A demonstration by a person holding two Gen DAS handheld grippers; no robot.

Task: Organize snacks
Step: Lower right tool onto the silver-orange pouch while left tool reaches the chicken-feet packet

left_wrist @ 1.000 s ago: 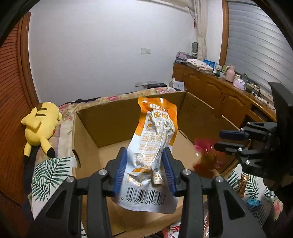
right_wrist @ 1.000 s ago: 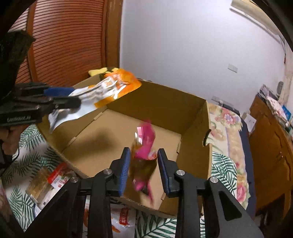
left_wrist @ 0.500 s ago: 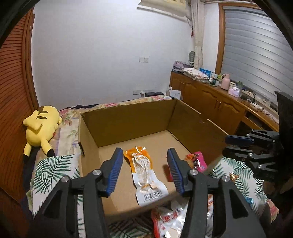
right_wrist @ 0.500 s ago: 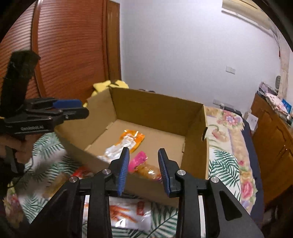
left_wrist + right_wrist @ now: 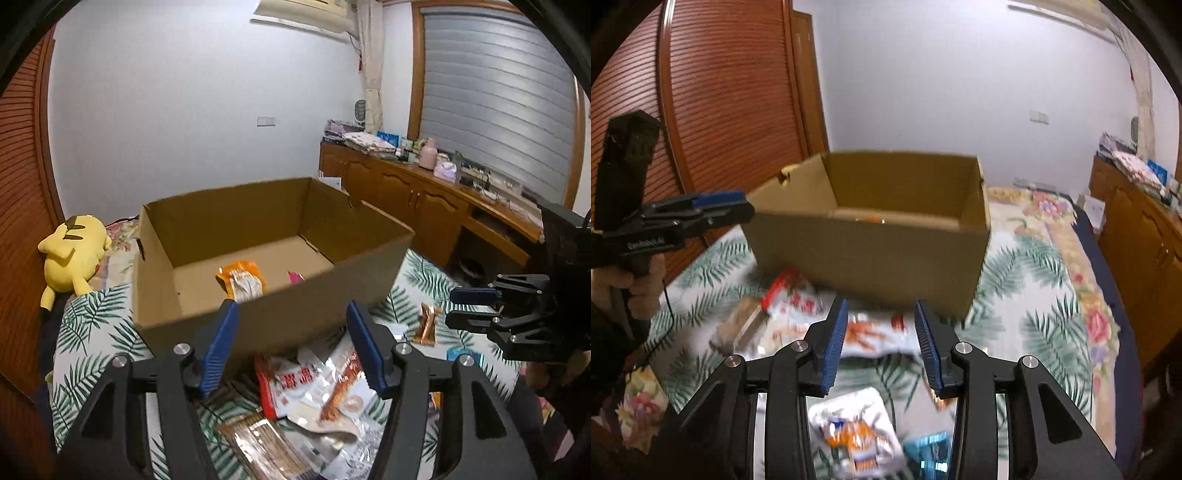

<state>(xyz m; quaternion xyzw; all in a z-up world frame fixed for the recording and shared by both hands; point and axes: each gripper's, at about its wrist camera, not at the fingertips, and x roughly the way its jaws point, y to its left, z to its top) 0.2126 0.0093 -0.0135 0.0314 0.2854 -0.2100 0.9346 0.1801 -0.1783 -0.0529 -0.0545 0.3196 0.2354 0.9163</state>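
An open cardboard box (image 5: 207, 314) stands on the bed; it also shows in the right wrist view (image 5: 871, 254). Inside lie an orange and white snack pouch (image 5: 243, 280) and a pink packet (image 5: 295, 277). My left gripper (image 5: 291, 347) is open and empty, held in front of the box above a pile of loose snack packets (image 5: 314, 387). My right gripper (image 5: 881, 345) is open and empty above white and orange packets (image 5: 875, 332). The right gripper shows at the right of the left wrist view (image 5: 476, 306).
A yellow plush toy (image 5: 72, 251) lies left of the box. A gold wrapped snack (image 5: 428, 325) and a blue packet (image 5: 458, 354) lie on the leaf-print bedspread (image 5: 92, 332) at the right. A wooden cabinet (image 5: 424, 206) runs along the right wall.
Both grippers let go of their snacks into the box, then drew back and down. They now hang open over the loose packets in front of the box.
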